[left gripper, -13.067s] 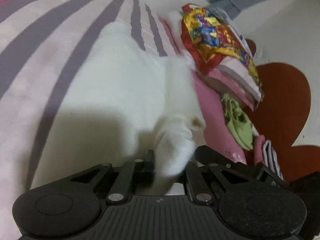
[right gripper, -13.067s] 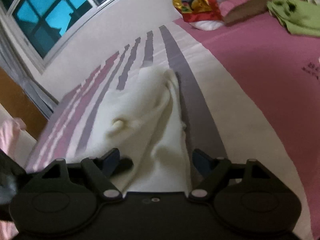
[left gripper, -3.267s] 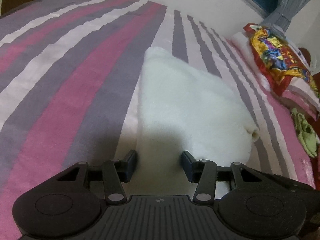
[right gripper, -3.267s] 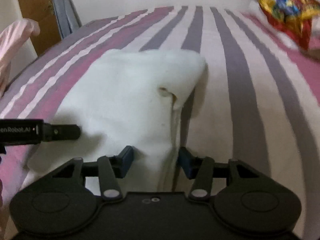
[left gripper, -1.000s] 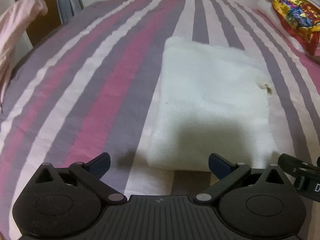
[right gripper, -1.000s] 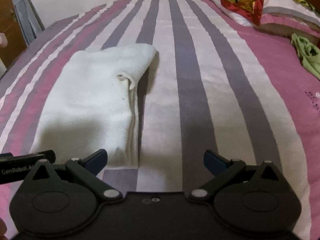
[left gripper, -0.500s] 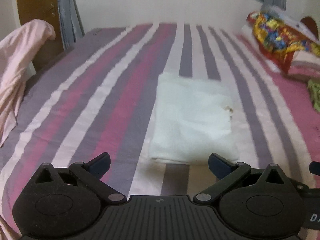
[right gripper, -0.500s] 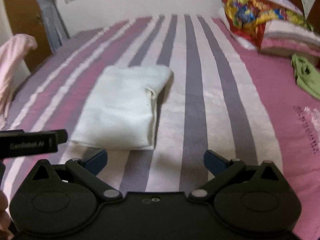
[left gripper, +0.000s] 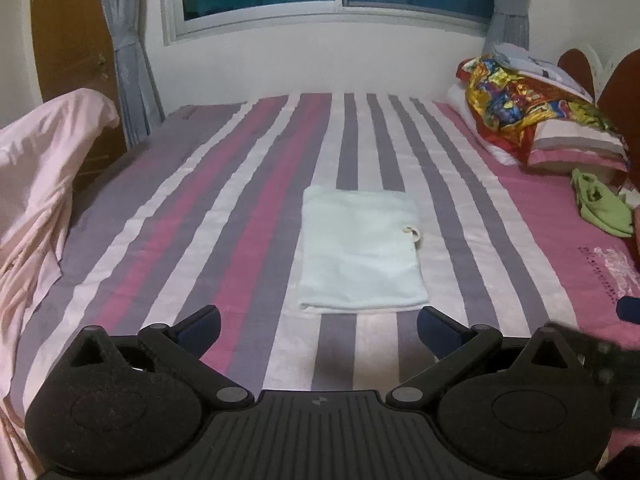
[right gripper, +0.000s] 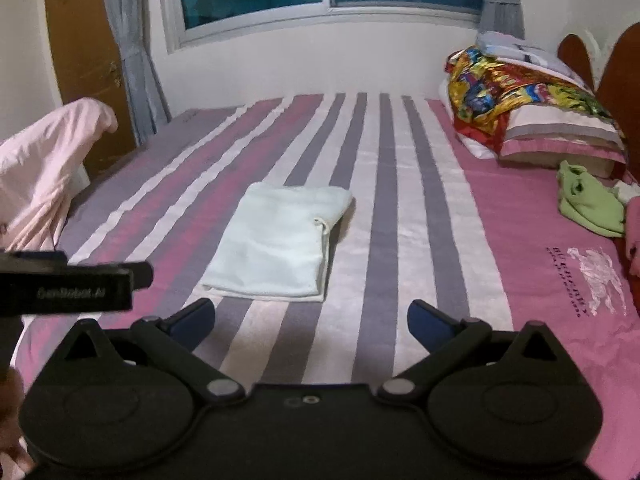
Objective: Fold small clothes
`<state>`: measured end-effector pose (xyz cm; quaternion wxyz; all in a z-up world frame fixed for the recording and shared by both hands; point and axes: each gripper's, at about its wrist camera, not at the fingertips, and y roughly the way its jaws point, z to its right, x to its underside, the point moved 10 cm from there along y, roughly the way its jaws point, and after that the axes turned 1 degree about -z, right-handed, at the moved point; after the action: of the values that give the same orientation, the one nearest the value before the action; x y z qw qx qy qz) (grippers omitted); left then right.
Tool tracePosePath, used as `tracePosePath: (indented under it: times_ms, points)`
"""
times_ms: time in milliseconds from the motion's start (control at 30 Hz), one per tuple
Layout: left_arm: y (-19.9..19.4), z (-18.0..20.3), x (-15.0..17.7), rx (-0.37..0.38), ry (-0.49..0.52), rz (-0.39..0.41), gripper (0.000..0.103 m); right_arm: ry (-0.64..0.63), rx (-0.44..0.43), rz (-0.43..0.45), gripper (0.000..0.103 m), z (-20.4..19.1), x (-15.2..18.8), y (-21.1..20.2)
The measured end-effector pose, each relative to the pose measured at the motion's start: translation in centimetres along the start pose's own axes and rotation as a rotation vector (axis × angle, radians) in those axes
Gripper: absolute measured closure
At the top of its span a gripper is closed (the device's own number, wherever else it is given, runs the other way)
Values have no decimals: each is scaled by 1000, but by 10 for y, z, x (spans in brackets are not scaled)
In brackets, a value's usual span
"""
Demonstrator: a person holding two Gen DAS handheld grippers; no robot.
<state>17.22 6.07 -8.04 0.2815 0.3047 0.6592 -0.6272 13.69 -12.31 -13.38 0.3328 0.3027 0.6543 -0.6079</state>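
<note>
A fluffy white towel lies folded into a neat rectangle on the striped bed. The left hand-held gripper and right hand-held gripper hover above the near edge, both spread wide, holding nothing.

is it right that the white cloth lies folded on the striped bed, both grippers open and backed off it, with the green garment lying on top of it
Not quite. The green garment lies far off to the right by the pillows, apart from the white cloth, as the right wrist view shows. The rest holds: the cloth lies folded on the striped bed, left gripper and right gripper open and clear of it.
</note>
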Motion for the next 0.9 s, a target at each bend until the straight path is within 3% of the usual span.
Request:
tracePosePath:
  times_ms: [333,900]
  points:
    - [-26,5,14,-3,-24,13,0,50,21,62,0,8,9,-21]
    - [-20,36,27,16,-9,-23,0,92,36,126,0,31,15,-34]
